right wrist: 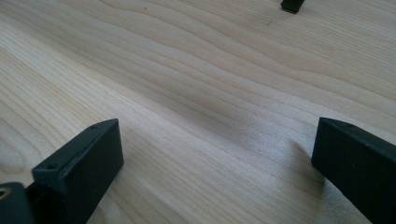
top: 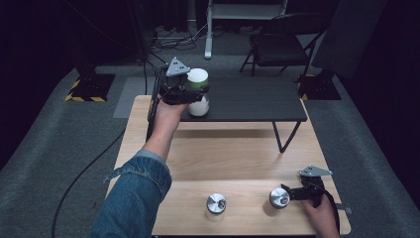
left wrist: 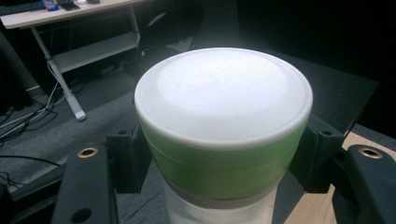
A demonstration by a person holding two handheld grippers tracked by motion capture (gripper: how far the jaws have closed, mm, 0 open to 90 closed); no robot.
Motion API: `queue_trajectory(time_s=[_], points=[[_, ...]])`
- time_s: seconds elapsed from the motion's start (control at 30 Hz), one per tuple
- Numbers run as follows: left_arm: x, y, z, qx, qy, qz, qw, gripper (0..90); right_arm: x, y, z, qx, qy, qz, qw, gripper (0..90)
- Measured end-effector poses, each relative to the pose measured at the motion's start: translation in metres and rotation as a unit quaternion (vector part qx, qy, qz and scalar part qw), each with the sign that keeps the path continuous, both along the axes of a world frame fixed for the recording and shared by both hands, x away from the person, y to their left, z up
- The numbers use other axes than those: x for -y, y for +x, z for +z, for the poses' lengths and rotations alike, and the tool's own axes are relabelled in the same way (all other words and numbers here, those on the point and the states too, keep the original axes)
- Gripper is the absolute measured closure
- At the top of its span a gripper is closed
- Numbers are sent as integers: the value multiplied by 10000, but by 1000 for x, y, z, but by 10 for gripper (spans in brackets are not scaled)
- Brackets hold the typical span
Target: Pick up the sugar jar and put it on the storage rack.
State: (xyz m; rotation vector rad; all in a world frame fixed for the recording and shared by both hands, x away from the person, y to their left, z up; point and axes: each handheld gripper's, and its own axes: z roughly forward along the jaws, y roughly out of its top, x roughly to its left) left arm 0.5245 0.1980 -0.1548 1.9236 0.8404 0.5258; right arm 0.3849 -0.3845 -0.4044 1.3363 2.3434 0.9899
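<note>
A white container [top: 199,104] with a white lid and a green band [left wrist: 219,172] stands upright at the left end of the black raised shelf [top: 247,101]. My left gripper [top: 194,91] is shut on it, its jaws pressing the green band from both sides [left wrist: 224,161]. Whether the container's base touches the shelf I cannot tell. My right gripper [top: 296,192] lies low near the table's front right, beside a small jar with a shiny metal lid [top: 279,197]. In the right gripper view its jaws [right wrist: 219,144] stand wide open over bare wood.
A second metal-lidded jar [top: 216,203] stands at the front middle of the wooden table [top: 233,158]. The shelf's thin black leg [top: 281,144] comes down on the table right of centre; its foot [right wrist: 292,4] lies ahead of my right gripper. A chair [top: 277,47] stands beyond the table.
</note>
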Motion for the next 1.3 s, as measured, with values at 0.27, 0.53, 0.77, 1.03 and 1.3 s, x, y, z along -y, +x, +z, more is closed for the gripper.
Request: queue_trajectory(time_s=[0.27, 0.53, 0.77, 1.03, 1.3], points=[[1, 2, -4, -23, 18, 50, 10000, 331, 0, 0, 0, 0, 0, 0, 10000, 17], [0, -13, -6, 483, -50, 50, 9988, 183, 0, 0, 0, 1, 0, 0, 10000, 17], [-12, -22, -1, 516, -171, 45, 9985, 136, 0, 0, 0, 1, -1, 1, 10000, 16], [-27, -36, 1, 506, -62, -181, 9985, 136, 0, 0, 0, 0, -1, -1, 10000, 16], [-45, -57, 1, 496, -110, -193, 9985, 138, 0, 0, 0, -7, -3, 1, 10000, 17]])
